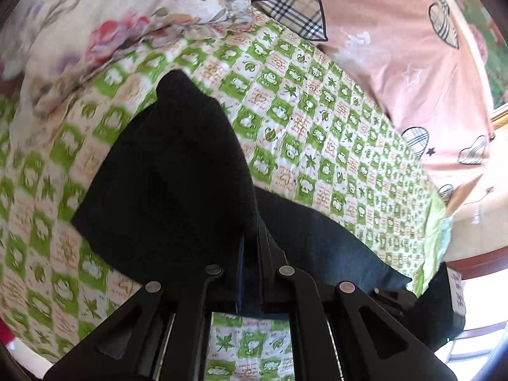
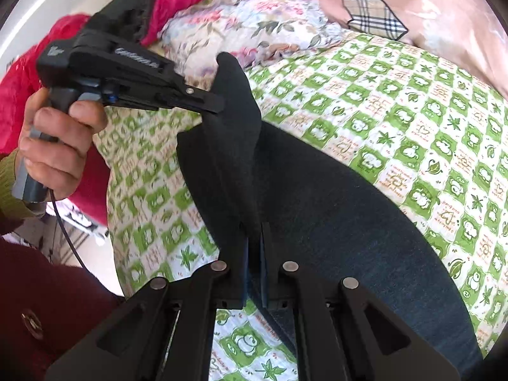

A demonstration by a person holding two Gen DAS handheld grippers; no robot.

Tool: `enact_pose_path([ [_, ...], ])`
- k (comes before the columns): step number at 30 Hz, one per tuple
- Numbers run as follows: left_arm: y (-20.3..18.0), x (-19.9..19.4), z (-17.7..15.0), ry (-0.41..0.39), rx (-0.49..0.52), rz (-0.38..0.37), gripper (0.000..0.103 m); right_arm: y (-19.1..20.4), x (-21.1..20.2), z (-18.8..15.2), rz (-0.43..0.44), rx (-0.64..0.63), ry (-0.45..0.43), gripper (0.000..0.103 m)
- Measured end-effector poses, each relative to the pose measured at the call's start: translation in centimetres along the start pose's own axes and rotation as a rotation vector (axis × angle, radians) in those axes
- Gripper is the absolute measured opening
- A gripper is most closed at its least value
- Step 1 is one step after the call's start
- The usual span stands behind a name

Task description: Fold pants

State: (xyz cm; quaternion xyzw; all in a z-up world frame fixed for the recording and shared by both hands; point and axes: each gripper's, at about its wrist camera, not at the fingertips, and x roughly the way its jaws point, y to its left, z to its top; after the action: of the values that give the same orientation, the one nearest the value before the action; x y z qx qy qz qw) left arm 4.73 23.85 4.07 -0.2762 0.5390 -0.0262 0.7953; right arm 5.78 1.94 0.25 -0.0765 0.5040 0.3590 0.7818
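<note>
Both pinching one raised end of the dark pants (image 2: pixel 333 197): left claw (image 2: pixel 211 108) beside right claw (image 2: pixel 254 247), long axis running away over the checked bedsheet (image 2: pixel 397 101).

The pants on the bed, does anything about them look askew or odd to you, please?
Nothing looks damaged. The dark pants are mid-fold: both the left gripper and right gripper are shut on a lifted edge, so that flap stands up unevenly above the green checked bedspread.
</note>
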Motion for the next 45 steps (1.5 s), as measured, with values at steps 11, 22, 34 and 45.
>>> enact_pose_path([
  [11, 6.0, 1.3, -4.9, 0.018, -0.121, -0.058, 0.004, 1.9, 2.6, -0.5, -0.053, -0.105, 0.124, 0.007],
  [22, 7.6, 2.5, -6.1, 0.047, -0.124, -0.014, 0.005, 2.1, 4.2, -0.6, -0.035, -0.110, 0.199, 0.009],
  [34, 8.7, 0.8, -6.6, 0.065, -0.139, 0.079, 0.027, 0.6, 2.9, -0.2, 0.047, 0.018, 0.150, 0.036],
  [45, 10.8, -0.6, -4.3, 0.065, -0.256, 0.113, 0.063, -5.3, 0.0, 2.5, 0.018, 0.289, -0.027, 0.036],
])
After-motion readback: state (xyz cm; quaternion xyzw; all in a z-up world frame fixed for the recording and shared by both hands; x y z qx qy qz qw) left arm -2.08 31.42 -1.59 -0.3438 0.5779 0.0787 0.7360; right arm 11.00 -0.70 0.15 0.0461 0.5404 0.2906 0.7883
